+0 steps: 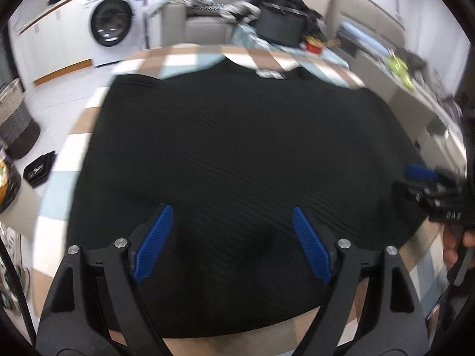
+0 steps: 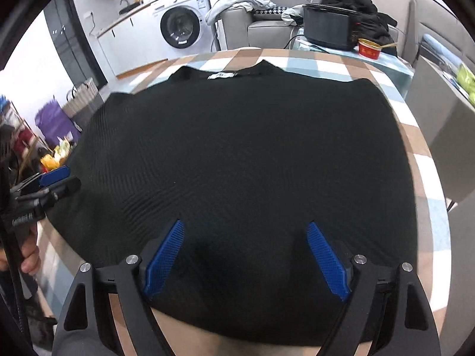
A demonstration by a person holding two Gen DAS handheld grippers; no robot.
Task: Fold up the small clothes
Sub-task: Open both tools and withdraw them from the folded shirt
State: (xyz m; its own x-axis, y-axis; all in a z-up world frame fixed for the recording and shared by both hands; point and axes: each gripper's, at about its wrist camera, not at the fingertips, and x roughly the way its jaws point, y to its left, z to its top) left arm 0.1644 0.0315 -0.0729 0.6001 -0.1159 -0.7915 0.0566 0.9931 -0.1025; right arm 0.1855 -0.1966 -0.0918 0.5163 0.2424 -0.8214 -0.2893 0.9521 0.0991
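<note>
A black ribbed top (image 1: 237, 136) (image 2: 243, 148) lies spread flat on a table with a checked cloth (image 1: 190, 56) (image 2: 326, 65). Its neck with a white label (image 1: 268, 74) (image 2: 222, 75) points to the far edge. My left gripper (image 1: 231, 207) hovers over the near hem, open, with nothing pinched between its blue pads (image 1: 154, 243). My right gripper (image 2: 245, 224) is likewise open above the near hem, its pads (image 2: 326, 258) apart from the fabric. Each gripper shows at the edge of the other's view: the right gripper (image 1: 421, 175) and the left gripper (image 2: 56, 176).
Beyond the table stand a black pot (image 2: 326, 26), a red bowl (image 2: 369, 49) and a grey sofa (image 2: 261, 26) piled with clothes. A washing machine (image 2: 181, 26) is at the back left. Baskets (image 1: 14, 121) sit on the floor to the left.
</note>
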